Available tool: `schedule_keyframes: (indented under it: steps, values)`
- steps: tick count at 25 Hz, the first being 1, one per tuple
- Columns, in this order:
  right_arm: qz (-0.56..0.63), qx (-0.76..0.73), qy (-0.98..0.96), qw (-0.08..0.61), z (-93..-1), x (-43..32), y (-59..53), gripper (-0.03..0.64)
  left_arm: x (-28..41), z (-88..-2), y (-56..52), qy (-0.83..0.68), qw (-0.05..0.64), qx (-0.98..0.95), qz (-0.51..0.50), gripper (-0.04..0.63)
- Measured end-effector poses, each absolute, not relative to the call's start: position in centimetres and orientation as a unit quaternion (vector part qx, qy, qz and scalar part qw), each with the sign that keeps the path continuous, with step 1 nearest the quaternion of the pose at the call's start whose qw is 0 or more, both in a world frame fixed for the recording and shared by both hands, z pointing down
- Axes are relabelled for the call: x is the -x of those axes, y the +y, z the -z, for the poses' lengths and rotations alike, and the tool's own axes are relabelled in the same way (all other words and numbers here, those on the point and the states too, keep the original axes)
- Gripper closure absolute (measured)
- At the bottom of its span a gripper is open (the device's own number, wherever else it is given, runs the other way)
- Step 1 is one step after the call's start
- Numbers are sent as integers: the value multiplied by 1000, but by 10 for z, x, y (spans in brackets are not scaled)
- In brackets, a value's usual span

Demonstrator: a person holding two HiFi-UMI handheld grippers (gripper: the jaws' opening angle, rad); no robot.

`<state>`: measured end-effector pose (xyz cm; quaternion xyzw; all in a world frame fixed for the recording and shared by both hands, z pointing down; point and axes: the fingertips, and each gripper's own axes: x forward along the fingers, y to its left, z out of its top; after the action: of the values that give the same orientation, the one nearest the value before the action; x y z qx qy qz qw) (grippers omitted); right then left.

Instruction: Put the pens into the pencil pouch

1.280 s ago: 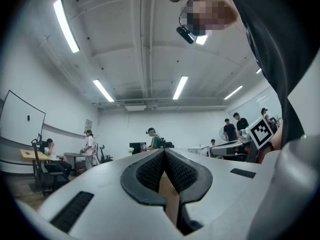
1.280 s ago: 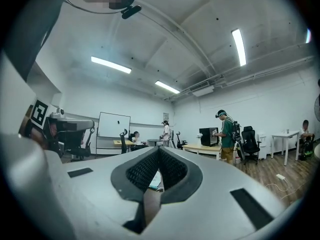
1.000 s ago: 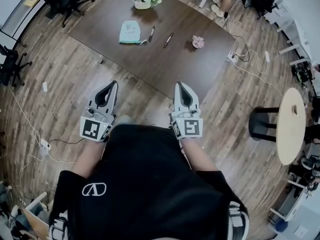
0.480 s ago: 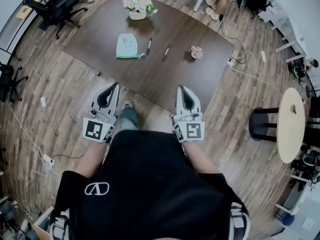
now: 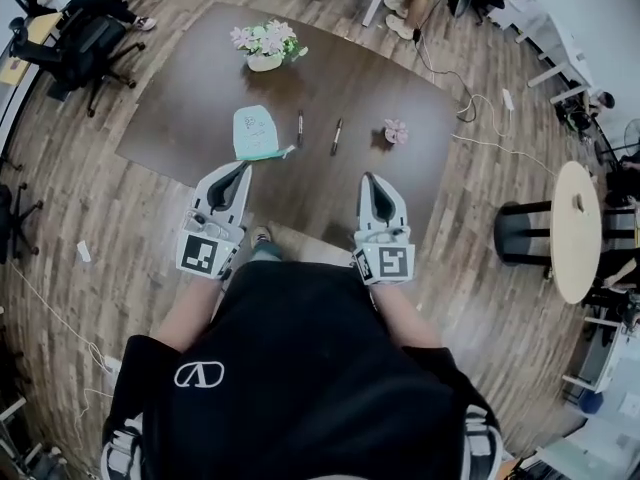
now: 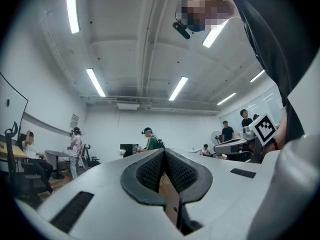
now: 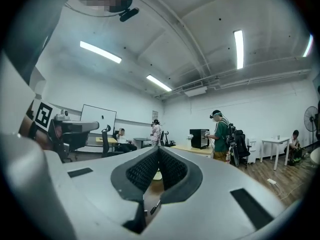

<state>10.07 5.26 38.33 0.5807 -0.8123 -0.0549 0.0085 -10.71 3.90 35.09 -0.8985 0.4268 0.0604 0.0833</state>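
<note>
A mint-green pencil pouch (image 5: pixel 258 131) lies on the dark brown table (image 5: pixel 190 98). Two dark pens lie to its right, one pen (image 5: pixel 299 127) close beside it and the other pen (image 5: pixel 337 135) a little further right. My left gripper (image 5: pixel 243 168) is held level at the table's near edge, just short of the pouch, shut and empty. Over the near edge, below the pens, my right gripper (image 5: pixel 368 180) is also shut and empty. In both gripper views the left gripper (image 6: pixel 163 151) and right gripper (image 7: pixel 158 149) have their ribbed pads pressed together.
A pot of flowers (image 5: pixel 264 45) stands at the table's far side and a small pink flower (image 5: pixel 396 131) to the right of the pens. Office chairs (image 5: pixel 85 38) stand at the left, a black stool (image 5: pixel 520 233) and a round pale table (image 5: pixel 575 230) at the right. Cables (image 5: pixel 470 108) lie on the floor.
The person has walked toward the table. Both grippers, still shut, have come from over the floor up to the table's near edge, and pouch and pens are now closer.
</note>
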Motion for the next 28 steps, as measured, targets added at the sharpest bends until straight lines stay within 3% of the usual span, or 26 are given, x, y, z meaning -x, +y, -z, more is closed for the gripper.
schedule_keyframes:
  steps: [12, 28]
  values:
    - [68, -599, -797, 26, -374, -44, -38, 617, 145, -362, -65, 388, 64, 917, -65, 592]
    - [54, -572, -818, 18, -379, -64, -73, 617, 124, -364, -87, 418, 65, 905, -49, 593]
